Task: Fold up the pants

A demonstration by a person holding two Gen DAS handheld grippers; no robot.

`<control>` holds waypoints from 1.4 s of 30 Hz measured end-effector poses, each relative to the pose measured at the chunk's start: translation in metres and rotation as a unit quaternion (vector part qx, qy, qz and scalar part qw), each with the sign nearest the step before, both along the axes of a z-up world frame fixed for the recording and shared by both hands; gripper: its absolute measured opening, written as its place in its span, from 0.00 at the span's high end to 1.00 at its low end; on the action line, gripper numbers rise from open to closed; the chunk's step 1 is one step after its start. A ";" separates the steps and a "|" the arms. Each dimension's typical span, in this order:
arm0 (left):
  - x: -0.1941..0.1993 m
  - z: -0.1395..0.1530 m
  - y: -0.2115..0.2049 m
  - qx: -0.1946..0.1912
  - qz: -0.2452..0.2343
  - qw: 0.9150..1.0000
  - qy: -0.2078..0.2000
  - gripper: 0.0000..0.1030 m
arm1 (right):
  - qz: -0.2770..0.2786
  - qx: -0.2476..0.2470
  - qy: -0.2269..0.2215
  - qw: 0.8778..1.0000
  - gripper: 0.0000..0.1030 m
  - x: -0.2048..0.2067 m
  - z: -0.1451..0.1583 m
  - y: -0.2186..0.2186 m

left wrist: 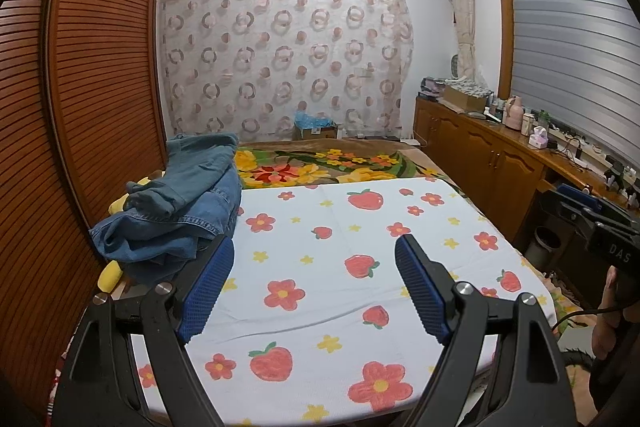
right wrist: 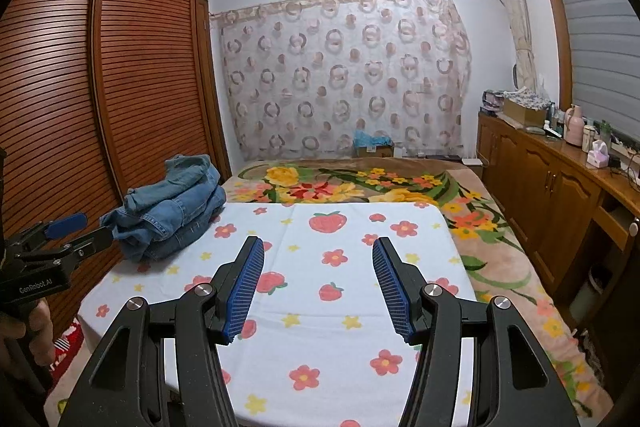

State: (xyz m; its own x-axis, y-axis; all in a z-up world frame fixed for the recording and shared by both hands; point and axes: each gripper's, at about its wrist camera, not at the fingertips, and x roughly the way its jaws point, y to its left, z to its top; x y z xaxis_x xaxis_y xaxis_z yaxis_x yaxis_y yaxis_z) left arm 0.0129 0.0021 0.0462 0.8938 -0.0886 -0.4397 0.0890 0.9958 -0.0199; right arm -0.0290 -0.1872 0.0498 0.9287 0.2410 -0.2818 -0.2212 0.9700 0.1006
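A heap of blue denim pants (left wrist: 180,203) lies bunched at the far left of the white strawberry-and-flower cloth (left wrist: 340,267); it also shows in the right wrist view (right wrist: 172,207). My left gripper (left wrist: 316,263) is open and empty, its left finger close beside the heap's front edge. It also shows at the left edge of the right wrist view (right wrist: 80,229), next to the denim. My right gripper (right wrist: 318,263) is open and empty above the middle of the cloth (right wrist: 340,307), well to the right of the pants. Its body shows at the right edge of the left wrist view (left wrist: 592,215).
A louvred wooden wardrobe (left wrist: 80,87) stands close on the left. A floral blanket (right wrist: 360,187) covers the bed beyond the cloth. A wooden sideboard (right wrist: 560,179) with bottles and boxes runs along the right wall. A patterned curtain (left wrist: 280,59) hangs at the back.
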 end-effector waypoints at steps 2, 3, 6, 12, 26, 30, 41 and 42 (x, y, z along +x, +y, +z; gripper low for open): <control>0.000 0.000 0.000 0.000 0.000 1.000 0.000 0.19 | 0.000 -0.001 0.000 1.000 0.43 -0.001 -0.001 0.000; 0.000 0.000 0.000 0.000 0.000 1.000 0.000 0.19 | 0.000 0.000 -0.001 1.000 0.43 0.000 0.000 0.000; 0.000 0.000 0.000 -0.001 0.000 1.000 0.000 0.19 | 0.000 -0.001 -0.001 1.000 0.43 0.000 -0.001 0.000; 0.000 0.000 0.000 0.000 0.000 1.000 0.000 0.19 | 0.000 -0.001 -0.001 1.000 0.43 -0.002 -0.002 -0.001; 0.000 0.002 0.002 -0.001 -0.001 1.000 -0.003 0.19 | 0.001 -0.001 -0.002 1.000 0.43 -0.005 -0.004 -0.004; 0.000 0.002 0.002 0.000 -0.001 1.000 -0.003 0.19 | 0.002 -0.001 -0.003 1.000 0.43 -0.005 -0.004 -0.004; 0.000 0.001 0.001 -0.001 0.000 1.000 -0.003 0.19 | 0.004 -0.002 -0.004 1.000 0.43 -0.006 -0.006 -0.006; 0.000 0.001 0.001 0.000 0.000 1.000 -0.003 0.19 | 0.004 -0.002 -0.004 1.000 0.43 -0.006 -0.006 -0.006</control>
